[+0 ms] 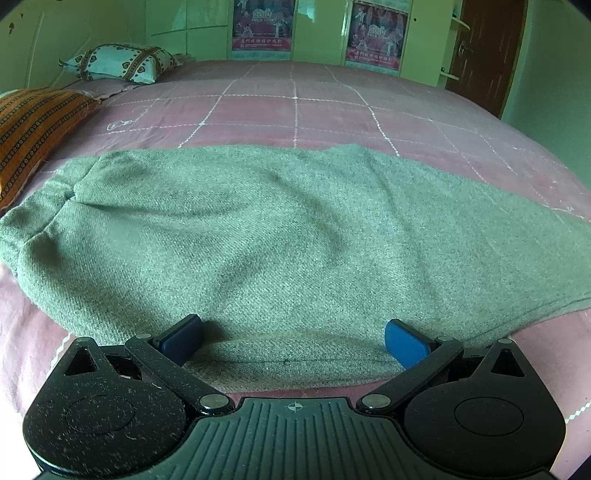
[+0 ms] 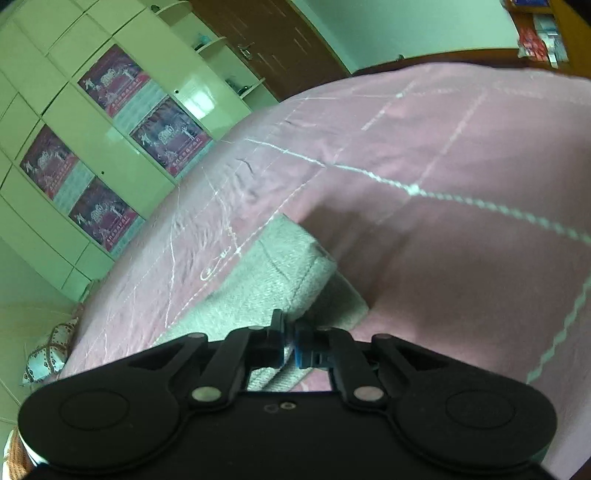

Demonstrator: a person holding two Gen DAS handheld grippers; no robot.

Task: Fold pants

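Left gripper (image 1: 293, 341) sits at the near edge of the grey-green knit pants (image 1: 288, 236) with its blue pads (image 1: 404, 343) spread wide, one either side of a low fold of fabric and gripping nothing. Right gripper (image 2: 289, 345) has its pads drawn together on what looks like a hem or cuff end of the pants (image 2: 273, 280) — the pinch point is blurred, so I judge it a hold on the cloth rather than see it plainly.

The pants lie spread across the pink quilted bedspread (image 1: 332, 110), one end bunched toward the striped orange pillow (image 1: 33, 129), with a patterned pillow (image 1: 122, 62) farther back near the wall.

The risk, as I read it, is lopsidedness: with only one end held, any lift or pull from the right would drag the fabric sideways across the bedspread and skew the fold. The thin grip on a thick knit edge could slip out under the garment's weight. The left pads could also close on the bedspread along with the pants, since the two lie flush there. Soft creases across the middle may get folded in.

On the green wardrobe (image 1: 321, 37) hang red posters (image 1: 264, 24); large digits on them might read "2010", but the smaller text is not legible.
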